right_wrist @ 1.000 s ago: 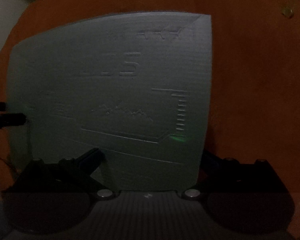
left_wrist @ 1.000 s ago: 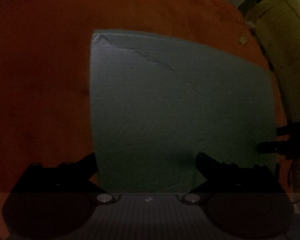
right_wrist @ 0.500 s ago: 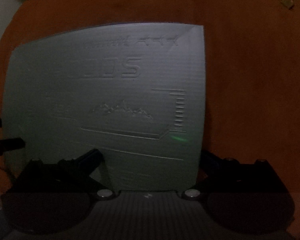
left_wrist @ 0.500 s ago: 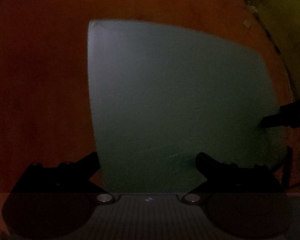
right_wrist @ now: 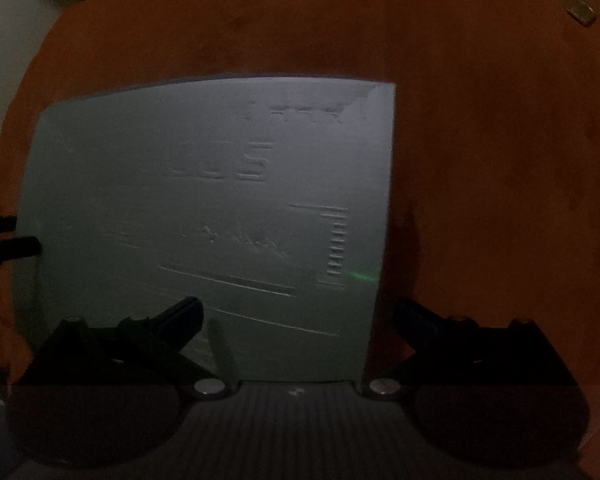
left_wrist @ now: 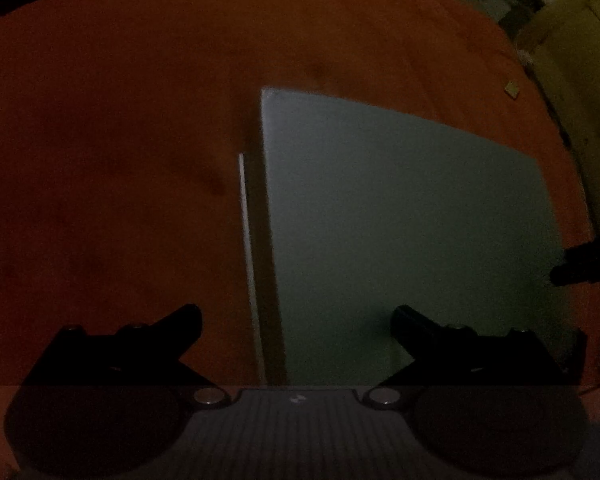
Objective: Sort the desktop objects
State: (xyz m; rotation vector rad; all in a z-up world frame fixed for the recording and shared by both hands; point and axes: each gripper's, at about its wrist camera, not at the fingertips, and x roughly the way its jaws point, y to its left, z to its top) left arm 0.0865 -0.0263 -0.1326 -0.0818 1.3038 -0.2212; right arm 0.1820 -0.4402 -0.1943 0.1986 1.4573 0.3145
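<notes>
Left wrist view: my left gripper [left_wrist: 296,320] hangs with fingers apart, straddling the book's [left_wrist: 400,220] lifted left edge, I judge to steady it. My right gripper [right_wrist: 298,316], likewise spread, straddles its right edge.

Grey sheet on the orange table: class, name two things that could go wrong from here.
1. The grey sheet lies flat on the table, so open fingers of the right hand-held gripper may slide over it.
2. In the left wrist view its left edge looks lifted, shadowed beneath; the left hand-held gripper could crease it.
</notes>
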